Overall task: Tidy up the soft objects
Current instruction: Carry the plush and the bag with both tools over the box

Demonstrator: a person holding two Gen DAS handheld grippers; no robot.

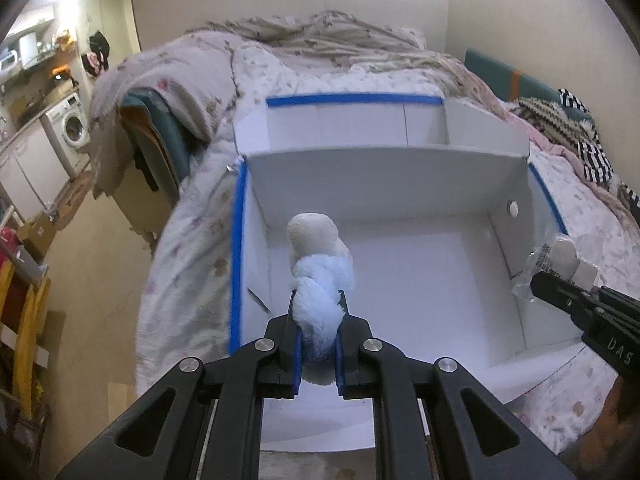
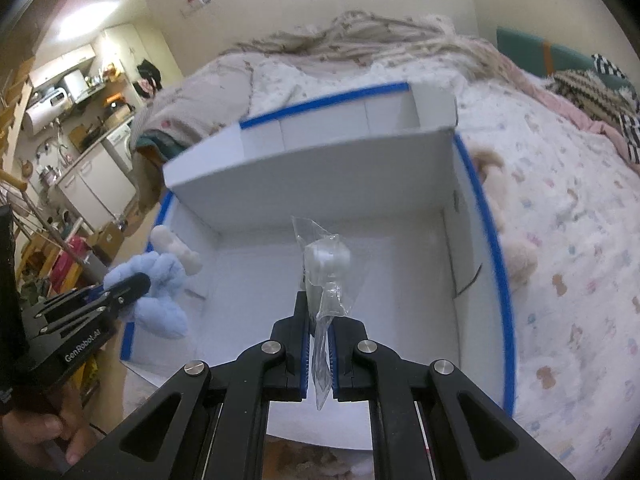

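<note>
Your left gripper [image 1: 318, 332] is clamped on a blue and cream plush toy [image 1: 320, 276], its blue fluffy end pinched between the pads and its cream end sticking out forward above the white box [image 1: 400, 312]. Your right gripper [image 2: 319, 340] is closed on a clear plastic bag [image 2: 332, 280] with a small white soft item inside, held above the same box's empty near compartment. The box, edged with blue tape [image 1: 237, 248], sits on a bed [image 2: 568, 240] with a floral cover, and a white divider wall separates its near and far compartments. A beige plush [image 2: 516, 256] lies on the bed just beside the box's right wall.
</note>
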